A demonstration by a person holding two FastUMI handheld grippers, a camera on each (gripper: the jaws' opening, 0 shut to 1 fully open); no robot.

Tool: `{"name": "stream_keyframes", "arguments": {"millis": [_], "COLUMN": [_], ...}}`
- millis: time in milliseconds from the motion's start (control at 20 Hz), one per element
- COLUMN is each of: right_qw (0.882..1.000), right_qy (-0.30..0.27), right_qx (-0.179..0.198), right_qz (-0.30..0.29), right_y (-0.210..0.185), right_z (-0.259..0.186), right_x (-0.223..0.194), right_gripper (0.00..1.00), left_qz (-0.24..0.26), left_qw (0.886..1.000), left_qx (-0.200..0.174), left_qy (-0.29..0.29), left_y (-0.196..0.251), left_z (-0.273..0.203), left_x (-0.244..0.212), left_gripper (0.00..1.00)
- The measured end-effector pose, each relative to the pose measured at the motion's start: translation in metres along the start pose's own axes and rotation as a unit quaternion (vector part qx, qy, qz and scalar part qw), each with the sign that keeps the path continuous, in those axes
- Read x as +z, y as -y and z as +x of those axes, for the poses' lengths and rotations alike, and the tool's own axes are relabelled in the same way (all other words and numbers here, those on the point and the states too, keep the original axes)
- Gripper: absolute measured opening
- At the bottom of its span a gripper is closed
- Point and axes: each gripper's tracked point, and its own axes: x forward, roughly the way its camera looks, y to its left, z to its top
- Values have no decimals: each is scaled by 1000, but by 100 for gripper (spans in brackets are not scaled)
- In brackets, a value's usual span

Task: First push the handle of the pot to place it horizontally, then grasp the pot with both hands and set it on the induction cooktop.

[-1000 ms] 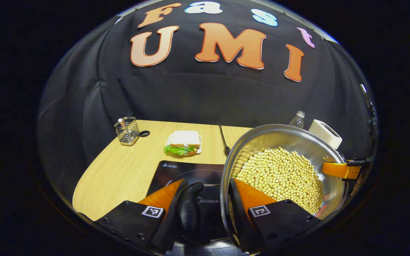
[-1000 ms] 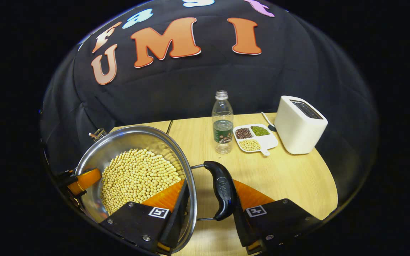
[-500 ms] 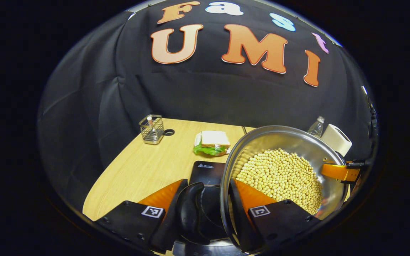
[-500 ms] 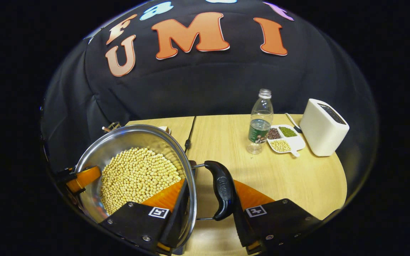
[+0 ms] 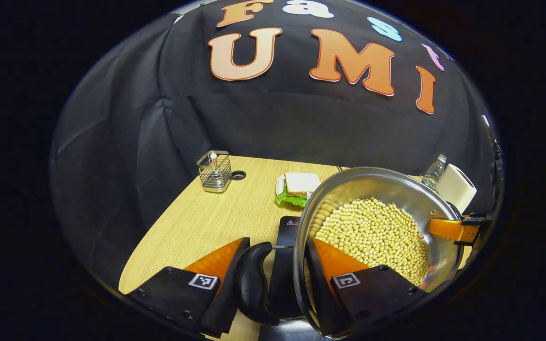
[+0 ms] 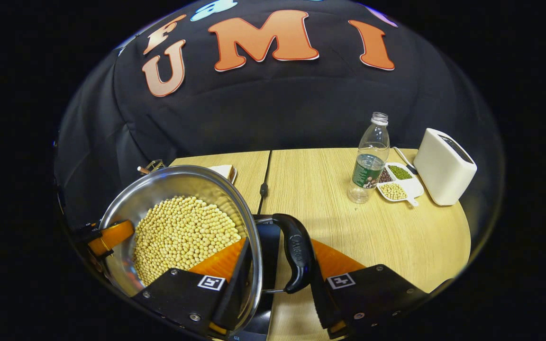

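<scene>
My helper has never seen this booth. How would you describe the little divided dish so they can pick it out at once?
Start at the white toaster on the wooden table. Between it and the clear water bottle lies a small white divided dish with a stub handle. Unlike its neighbours, it is flat and holds three separate heaps: dark, green and pale yellow beans.

1. The pot handle (image 6: 295, 251) bears raised lettering, too small to read.
2. The induction cooktop (image 5: 288, 224) carries a small triangular warning sign at its far corner.
3. The bottle (image 6: 368, 161), near the desk's far right edge, has a label, unreadable.
</scene>
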Motion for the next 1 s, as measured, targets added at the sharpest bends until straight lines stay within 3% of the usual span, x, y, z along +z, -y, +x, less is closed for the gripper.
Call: {"name": "stream_keyframes", "arguments": {"millis": [750, 800, 850, 1000], "right_qw": [999, 999, 999, 999], "right_qy": [-28, -27, -29, -34], "right_qx": [-16, -16, -16, -19], "right_qz": [-9, -9, -11, -12], "right_y": [-2, -3, -4, -6], "right_z": [29, 30, 31, 35], "right_x": [-18, -18, -19, -22], "right_gripper": [64, 60, 64, 64], "left_qz": [-10, -10, -13, -16], "left_qw": [1000, 1000, 1000, 999], "left_qx": [-8, -9, -10, -12], "left_qy": [-26, -27, -26, -34], "left_y": [-2, -2, -2, -1], "left_z": [4, 4, 4, 5], "left_x": [1, 0, 0, -1], "left_gripper": [74, 74, 74, 71]}}
